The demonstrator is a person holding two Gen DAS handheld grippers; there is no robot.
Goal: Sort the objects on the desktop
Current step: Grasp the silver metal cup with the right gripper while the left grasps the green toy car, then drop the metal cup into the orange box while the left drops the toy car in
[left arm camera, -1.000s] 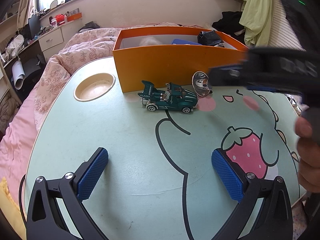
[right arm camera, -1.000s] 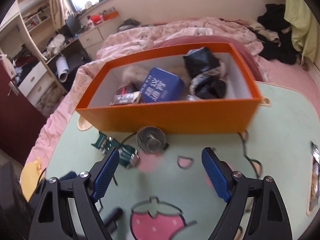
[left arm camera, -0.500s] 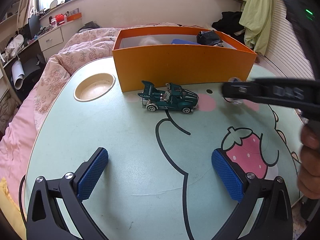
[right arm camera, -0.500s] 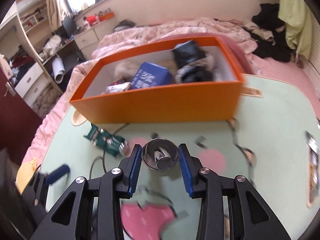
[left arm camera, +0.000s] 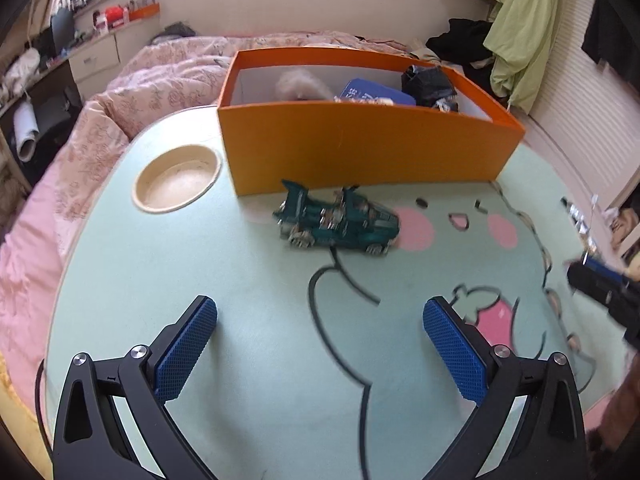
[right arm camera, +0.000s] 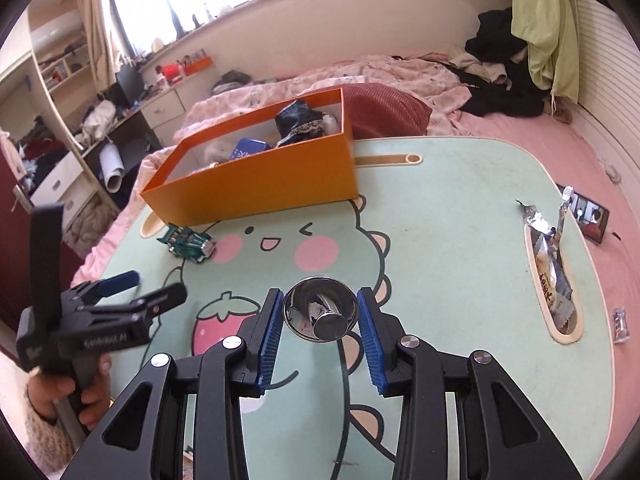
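Note:
My right gripper (right arm camera: pixel 319 312) is shut on a shiny metal cup (right arm camera: pixel 320 312), both blue pads pressed to its rim, held over the pale green table (right arm camera: pixel 460 216). A green toy car (left arm camera: pixel 340 222) stands in front of the orange box (left arm camera: pixel 360 152), which holds a blue tin (left arm camera: pixel 374 94), a dark bundle and a fluffy item. My left gripper (left arm camera: pixel 320 344) hangs open over the table's near part, short of the car, nothing between its fingers. In the right wrist view the left gripper (right arm camera: pixel 128 292) shows at lower left, held by a hand, with the car (right arm camera: pixel 188 242) beyond it.
A round cup recess (left arm camera: pixel 178 178) lies left of the box. At the table's right edge a long slot (right arm camera: pixel 554 280) holds snack packets, with a phone (right arm camera: pixel 592 220) beside it. Pink bedding surrounds the table; a desk and shelves stand far left.
The right gripper closed on the metal cup beside the car and carried it back from the box, toward the table's near right. The left gripper shifted slightly, staying open.

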